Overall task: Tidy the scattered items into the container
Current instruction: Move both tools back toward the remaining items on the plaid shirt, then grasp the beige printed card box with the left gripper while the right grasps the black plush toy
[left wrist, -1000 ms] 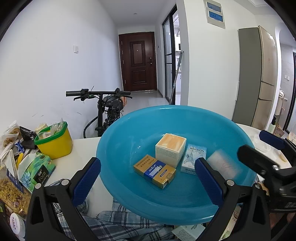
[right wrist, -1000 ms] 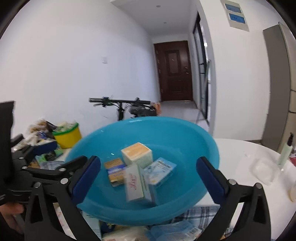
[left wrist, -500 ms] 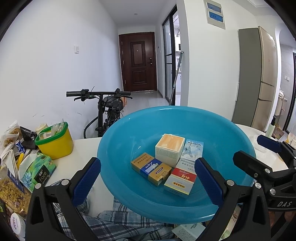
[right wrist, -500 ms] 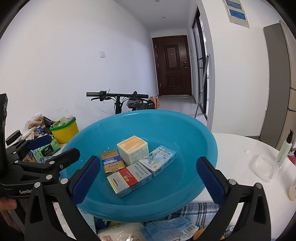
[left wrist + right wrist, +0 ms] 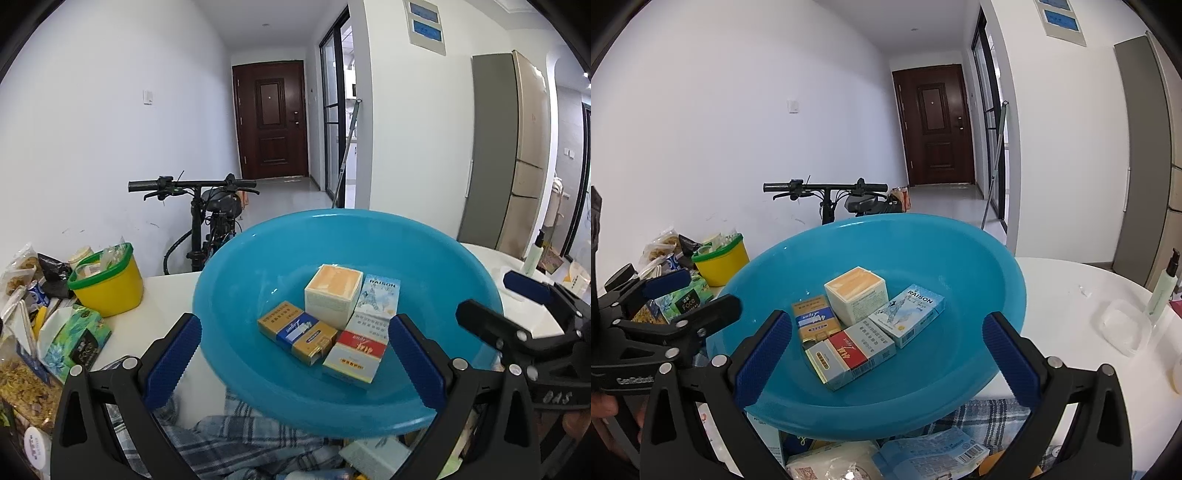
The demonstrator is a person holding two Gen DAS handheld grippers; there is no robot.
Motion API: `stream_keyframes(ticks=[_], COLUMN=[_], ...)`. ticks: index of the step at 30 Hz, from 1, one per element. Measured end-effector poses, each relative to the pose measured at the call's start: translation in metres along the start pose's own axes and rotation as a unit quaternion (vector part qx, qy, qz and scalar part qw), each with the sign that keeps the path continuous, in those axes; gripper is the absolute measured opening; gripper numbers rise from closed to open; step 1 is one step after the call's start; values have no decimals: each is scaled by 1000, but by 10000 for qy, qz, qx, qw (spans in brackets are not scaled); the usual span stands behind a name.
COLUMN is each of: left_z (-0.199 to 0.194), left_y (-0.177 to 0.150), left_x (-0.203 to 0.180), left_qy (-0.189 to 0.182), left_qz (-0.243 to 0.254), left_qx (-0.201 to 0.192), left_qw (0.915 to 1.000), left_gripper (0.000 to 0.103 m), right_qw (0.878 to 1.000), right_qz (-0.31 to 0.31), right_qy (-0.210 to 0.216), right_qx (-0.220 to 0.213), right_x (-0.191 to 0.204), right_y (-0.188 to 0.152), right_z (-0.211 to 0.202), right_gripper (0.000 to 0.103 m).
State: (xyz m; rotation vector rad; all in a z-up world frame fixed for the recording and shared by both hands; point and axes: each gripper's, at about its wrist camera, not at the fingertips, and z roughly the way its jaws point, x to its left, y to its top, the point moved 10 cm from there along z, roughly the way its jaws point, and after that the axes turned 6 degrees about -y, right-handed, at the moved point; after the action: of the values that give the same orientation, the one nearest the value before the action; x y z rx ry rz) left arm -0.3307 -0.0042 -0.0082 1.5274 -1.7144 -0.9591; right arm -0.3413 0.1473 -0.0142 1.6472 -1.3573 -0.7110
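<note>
Partly done, by the look of it: four boxes already in the blue basin on the table, namely a cream cube box, a RAISON pack, a gold-and-blue pack and a red-and-white pack. Left to collect: boxes and packets under the near rim. Left gripper and right gripper both wide apart, holding nothing.

Open from above over the round blue plastic basin, four small cartons clustered mid-floor. Crowded left by a yellow green-rimmed tub and snack packets. Clear white surface right.
</note>
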Motion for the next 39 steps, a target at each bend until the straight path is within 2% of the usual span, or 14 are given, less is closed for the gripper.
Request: stream_keyframes(ticks=[4, 6, 14, 18, 23, 27, 29, 30, 31, 35, 39], left_z=[-27, -44, -108, -108, -79, -63, -53, -48, -45, -41, -48], left_y=[-7, -13, -71, -96, -117, -121, -128, -134, -139, -145, -141], left_x=[7, 10, 3, 6, 14, 14, 14, 14, 15, 22, 24], left_qy=[421, 487, 101, 201, 268, 393, 319, 152, 54, -27, -103], left_qz=[364, 493, 451, 681, 452, 430, 377, 245, 118, -127, -246], left_qx=[-48, -64, -47, 4, 404, 538, 696, 822, 902, 855, 635], left_qw=[9984, 9976, 9989, 9975, 9978, 9969, 9964, 9962, 9958, 9963, 9976], left_gripper=[103, 103, 103, 103, 103, 103, 93, 75, 69, 66, 55], right_qw=[9997, 9992, 9987, 9987, 9976, 9973, 9962, 9957, 9956, 9957, 9953], right_qz=[208, 341, 394, 412, 596, 612, 691, 737, 754, 794, 845], right_qy=[49, 153, 237, 178, 311, 376, 523, 566, 565, 487, 473], right_qx=[-125, -173, -240, -255, -165, -119, -45, 0, 20, -25, -44], right_x=[-3, -3, 1, -1, -2, 1, 4, 4, 4, 0, -2], right_y=[3, 6, 9, 9, 7, 5, 3, 2, 2, 2, 3], right_z=[-6, -11, -19, -20, -20, -20, -19, -18, -17, -18, -18], right_gripper=[103, 103, 103, 103, 103, 103, 103, 103, 103, 103, 103])
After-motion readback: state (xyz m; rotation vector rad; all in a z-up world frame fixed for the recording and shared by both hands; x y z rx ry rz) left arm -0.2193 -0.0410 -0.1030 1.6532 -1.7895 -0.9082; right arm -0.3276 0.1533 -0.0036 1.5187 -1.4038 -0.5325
